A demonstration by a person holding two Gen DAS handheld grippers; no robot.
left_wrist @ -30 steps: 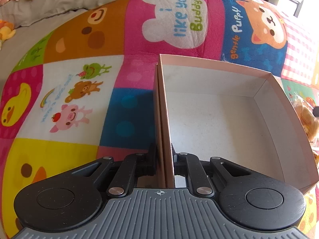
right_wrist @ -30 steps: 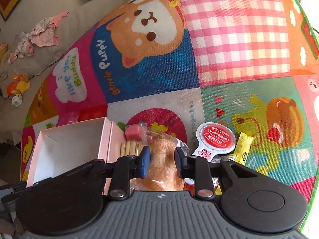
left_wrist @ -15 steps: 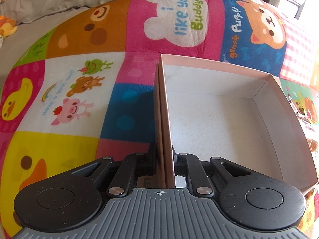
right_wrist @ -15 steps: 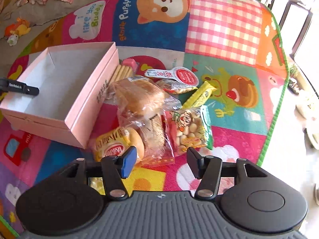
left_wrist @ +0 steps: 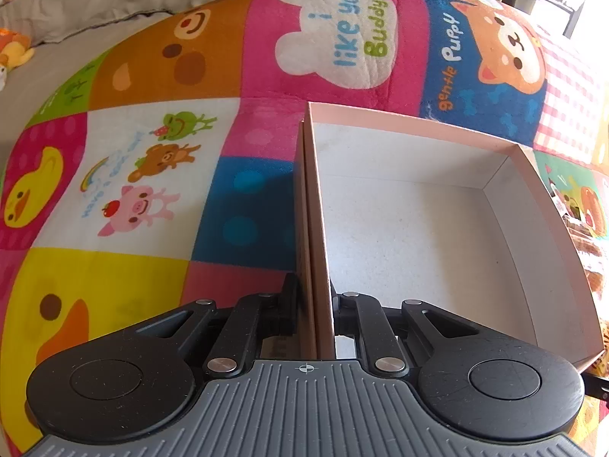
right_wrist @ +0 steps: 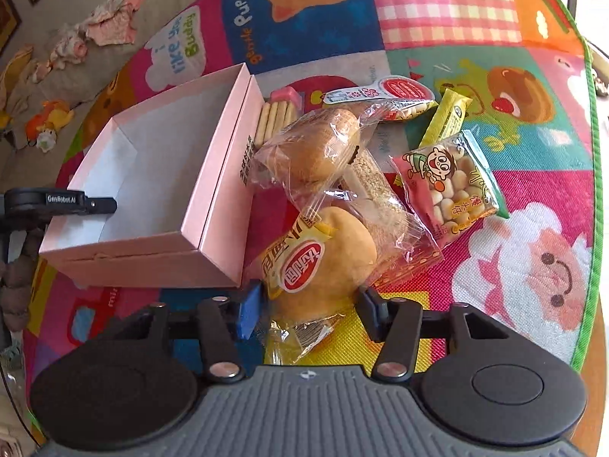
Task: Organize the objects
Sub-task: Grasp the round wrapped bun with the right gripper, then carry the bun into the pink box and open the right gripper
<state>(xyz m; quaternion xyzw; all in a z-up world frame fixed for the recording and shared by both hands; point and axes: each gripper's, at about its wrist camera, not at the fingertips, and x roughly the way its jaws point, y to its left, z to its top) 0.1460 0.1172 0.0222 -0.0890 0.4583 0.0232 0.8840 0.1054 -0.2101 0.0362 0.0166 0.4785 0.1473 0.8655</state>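
A pink open box (left_wrist: pixel 506 190) with a bare white inside lies on the colourful play mat (left_wrist: pixel 144 190). My left gripper (left_wrist: pixel 313 304) is shut on the box's left wall; it also shows at the box's far side in the right wrist view (right_wrist: pixel 95 205). In that view the box (right_wrist: pixel 213 198) has a pile of snacks to its right. My right gripper (right_wrist: pixel 310 306) is open, its jaws either side of a wrapped bun with a red label (right_wrist: pixel 323 262). Another wrapped bun (right_wrist: pixel 319 148), a sesame bar (right_wrist: pixel 380 190) and a bag of small biscuits (right_wrist: pixel 453 186) lie beyond.
More snacks lie behind the pile: biscuit sticks (right_wrist: pixel 272 118), a yellow bar (right_wrist: pixel 447 116) and a red-and-white packet (right_wrist: pixel 384 91). Clothes (right_wrist: pixel 110 26) and a toy (right_wrist: pixel 49 122) lie on the grey bedding beyond the mat. The mat's green edge (right_wrist: pixel 592 152) runs along the right.
My right gripper has pulled back from the snack pile, opened wide and come down around the red-label bun. My left gripper has kept its hold on the box wall.
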